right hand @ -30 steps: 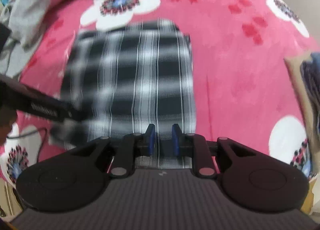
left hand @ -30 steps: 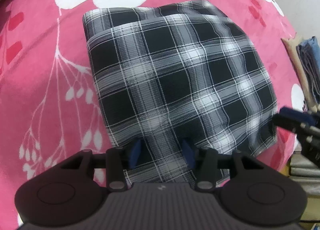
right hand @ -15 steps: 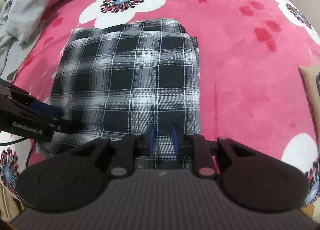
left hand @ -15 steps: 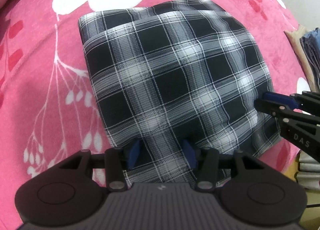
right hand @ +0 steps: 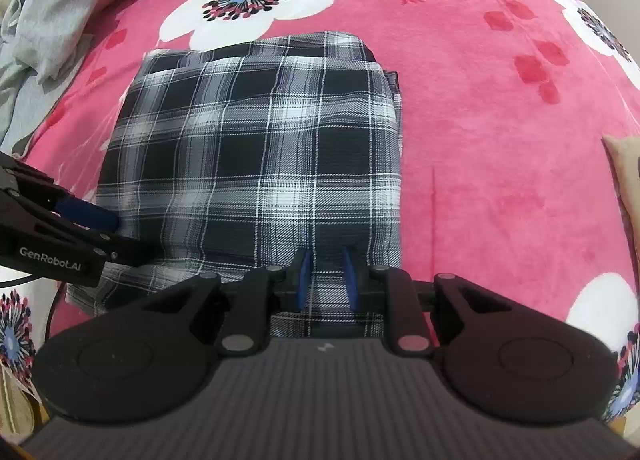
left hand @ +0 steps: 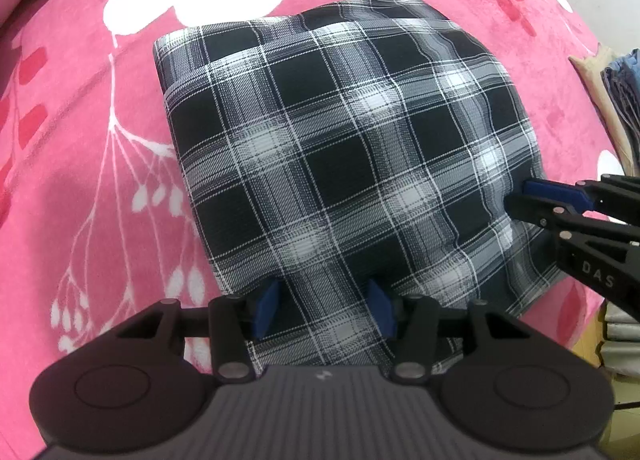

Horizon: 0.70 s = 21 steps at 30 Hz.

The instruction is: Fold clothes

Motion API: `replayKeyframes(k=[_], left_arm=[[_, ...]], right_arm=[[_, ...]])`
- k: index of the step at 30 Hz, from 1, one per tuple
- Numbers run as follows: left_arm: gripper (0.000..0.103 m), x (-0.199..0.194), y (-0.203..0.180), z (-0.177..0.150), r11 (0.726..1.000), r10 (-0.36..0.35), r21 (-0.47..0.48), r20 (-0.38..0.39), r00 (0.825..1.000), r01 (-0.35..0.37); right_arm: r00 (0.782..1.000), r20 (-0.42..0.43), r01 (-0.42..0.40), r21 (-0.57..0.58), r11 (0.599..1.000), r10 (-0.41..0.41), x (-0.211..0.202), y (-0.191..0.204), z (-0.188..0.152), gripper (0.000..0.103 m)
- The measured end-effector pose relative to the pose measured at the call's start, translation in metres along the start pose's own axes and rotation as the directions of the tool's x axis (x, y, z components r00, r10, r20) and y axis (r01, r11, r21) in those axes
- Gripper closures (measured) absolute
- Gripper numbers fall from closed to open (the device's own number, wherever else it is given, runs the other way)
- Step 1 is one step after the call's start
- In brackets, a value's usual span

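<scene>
I see first the pink flowered blanket [right hand: 480,139] that covers the bed and fills both views. On it, toward the near edge, lies the plaid garment [left hand: 340,163]. It is already a compact rectangle with several layers: at the far edge a lower layer shows a little from under the top one, and at the near left corner another layer sticks out.

To the far left in the right wrist view there is a loose heap of grey clothes [right hand: 44,31], and at the right edge of the left wrist view a stack of folded clothes [left hand: 616,99].

My left gripper [left hand: 324,308] is wide open, its blue pads on both sides of the near edge of the garment, holding nothing. My right gripper [right hand: 327,280] is narrower, with a strip of plaid between the pads, but a gap remains, so I cannot tell if it really pinches the cloth.

I judge that the folding of this piece is far along or complete. This could be the moment before one more fold, or before moving it to the stack; the pictures do not settle which.
</scene>
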<state>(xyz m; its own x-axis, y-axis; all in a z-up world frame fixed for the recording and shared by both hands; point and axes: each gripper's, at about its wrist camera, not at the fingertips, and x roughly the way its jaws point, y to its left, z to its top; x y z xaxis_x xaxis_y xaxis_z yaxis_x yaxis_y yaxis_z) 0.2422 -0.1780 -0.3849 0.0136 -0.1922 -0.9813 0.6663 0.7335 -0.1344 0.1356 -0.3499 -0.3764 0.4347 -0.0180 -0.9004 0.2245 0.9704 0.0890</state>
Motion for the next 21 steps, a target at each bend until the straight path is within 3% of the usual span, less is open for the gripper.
replayKeyframes(k=[21], left_arm=[[0.048,-0.011,0.007,-0.025,0.998,-0.031,-0.060,0.062,0.998,0.035]], right_arm=[[1.000,-0.008,-0.026,-0.006,1.000,0.026,0.005,-0.005,0.004,0.085]])
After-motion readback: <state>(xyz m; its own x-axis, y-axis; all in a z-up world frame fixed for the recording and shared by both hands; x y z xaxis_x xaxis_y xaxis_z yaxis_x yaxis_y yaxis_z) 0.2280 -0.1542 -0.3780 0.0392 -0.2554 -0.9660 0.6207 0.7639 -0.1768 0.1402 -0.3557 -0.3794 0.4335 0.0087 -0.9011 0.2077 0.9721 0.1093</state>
